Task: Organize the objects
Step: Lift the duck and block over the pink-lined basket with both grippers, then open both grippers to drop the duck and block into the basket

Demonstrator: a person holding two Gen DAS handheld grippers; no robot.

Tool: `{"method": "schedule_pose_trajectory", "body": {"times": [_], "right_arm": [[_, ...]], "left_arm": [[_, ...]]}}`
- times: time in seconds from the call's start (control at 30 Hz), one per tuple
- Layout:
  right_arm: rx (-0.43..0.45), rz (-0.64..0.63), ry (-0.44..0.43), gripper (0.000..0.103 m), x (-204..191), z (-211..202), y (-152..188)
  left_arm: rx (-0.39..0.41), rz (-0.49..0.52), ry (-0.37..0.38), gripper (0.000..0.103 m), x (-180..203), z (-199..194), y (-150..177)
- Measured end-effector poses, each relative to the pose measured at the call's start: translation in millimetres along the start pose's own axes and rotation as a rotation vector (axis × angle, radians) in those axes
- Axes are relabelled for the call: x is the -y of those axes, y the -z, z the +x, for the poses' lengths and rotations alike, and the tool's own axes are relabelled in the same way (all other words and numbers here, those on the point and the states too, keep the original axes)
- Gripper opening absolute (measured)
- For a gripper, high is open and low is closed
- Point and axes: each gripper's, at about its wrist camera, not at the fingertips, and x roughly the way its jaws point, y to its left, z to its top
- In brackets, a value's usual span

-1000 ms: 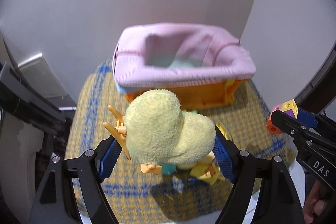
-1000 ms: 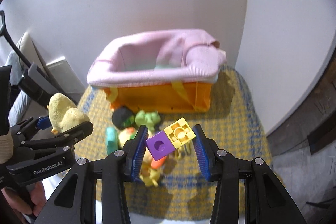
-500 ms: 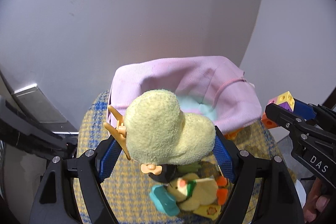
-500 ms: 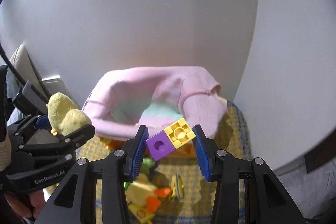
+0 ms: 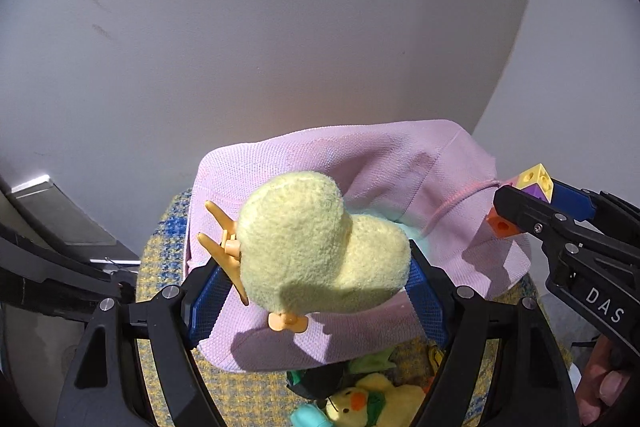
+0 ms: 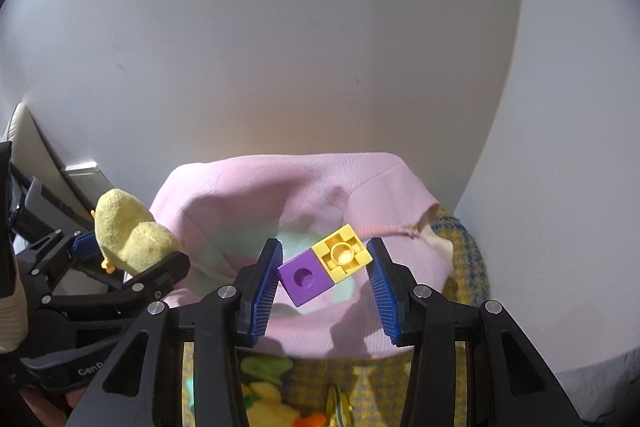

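Above the pink fabric basket (image 5: 400, 163) on the checkered cloth (image 5: 160, 251), the left gripper (image 5: 316, 283) clamps a yellow plush duck (image 5: 316, 243); beside it, the right gripper (image 6: 325, 269) pinches joined purple-and-yellow blocks (image 6: 325, 269) over the basket's opening.

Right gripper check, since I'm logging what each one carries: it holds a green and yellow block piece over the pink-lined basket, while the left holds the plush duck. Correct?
Nearly. The right gripper holds a purple and yellow block piece, not green and yellow; the right wrist view shows it clearly, over the pink-lined basket. The left gripper does hold the plush duck.
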Motion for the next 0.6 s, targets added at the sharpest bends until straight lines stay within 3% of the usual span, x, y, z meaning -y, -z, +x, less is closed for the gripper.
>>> {"method": "schedule_pose_trajectory", "body": {"times": [0.2, 0.27, 0.33, 0.4, 0.47, 0.6], "right_arm": [[-0.017, -0.003, -0.013, 0.044, 0, 18, -7], [-0.006, -0.002, -0.015, 0.045, 0, 18, -8], [0.003, -0.005, -0.009, 0.056, 0, 17, -9], [0.023, -0.002, 0.007, 0.074, 0, 13, -10], [0.035, -0.001, 0.014, 0.075, 1, 8, -10], [0.041, 0.012, 0.015, 0.075, 1, 1, -10]], "left_arm": [[-0.012, -0.003, 0.012, 0.082, -1, 13, -1], [-0.016, -0.008, 0.007, 0.087, -2, 16, -1], [-0.015, -0.021, 0.001, 0.091, -5, 16, -1], [-0.012, -0.032, -0.008, 0.095, -9, 15, -2], [-0.007, -0.044, -0.018, 0.1, -12, 12, -1], [0.008, -0.055, -0.036, 0.101, -15, 1, 2]]}}
